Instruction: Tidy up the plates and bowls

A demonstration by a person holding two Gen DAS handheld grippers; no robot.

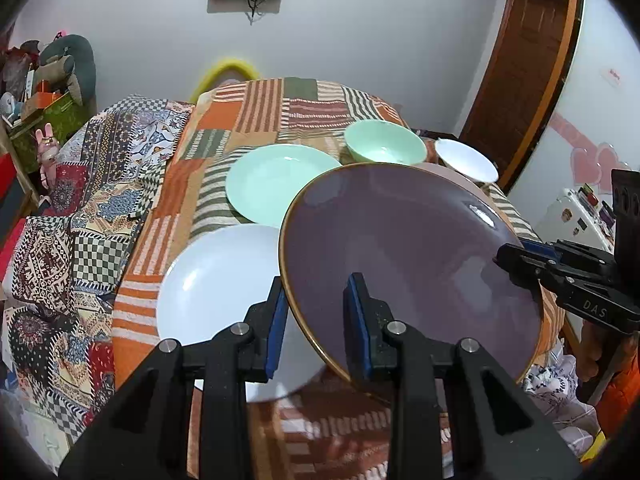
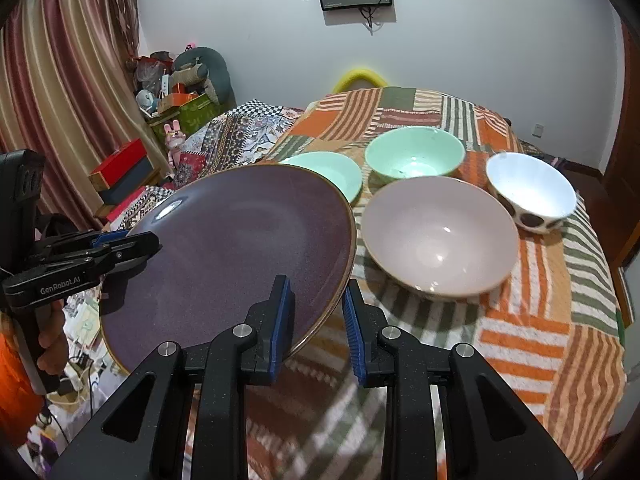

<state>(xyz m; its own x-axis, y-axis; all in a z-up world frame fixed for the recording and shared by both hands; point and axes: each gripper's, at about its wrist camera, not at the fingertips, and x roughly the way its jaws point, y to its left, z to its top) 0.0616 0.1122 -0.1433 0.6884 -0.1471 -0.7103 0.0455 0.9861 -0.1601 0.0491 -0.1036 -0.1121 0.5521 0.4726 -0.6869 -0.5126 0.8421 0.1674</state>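
Purple plate (image 1: 412,264) is held off the bed (image 2: 540,320), tilted, betw. both tools. Left tool (image 1: 316,320) is clamped on its near-left rim. Right tool (image 2: 318,320) is clamped on the opp. rim.

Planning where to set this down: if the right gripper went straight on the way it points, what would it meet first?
Probably the large pale pink bowl on the striped orange patchwork cloth, just ahead of the right gripper, which is clamped on the big purple plate; depth is uncertain.

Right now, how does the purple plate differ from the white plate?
The purple plate is dark with a gold rim; the white plate is plain. The purple plate is tilted, gripped by the left gripper and right gripper; the white plate lies flat on the cloth. Both are round.
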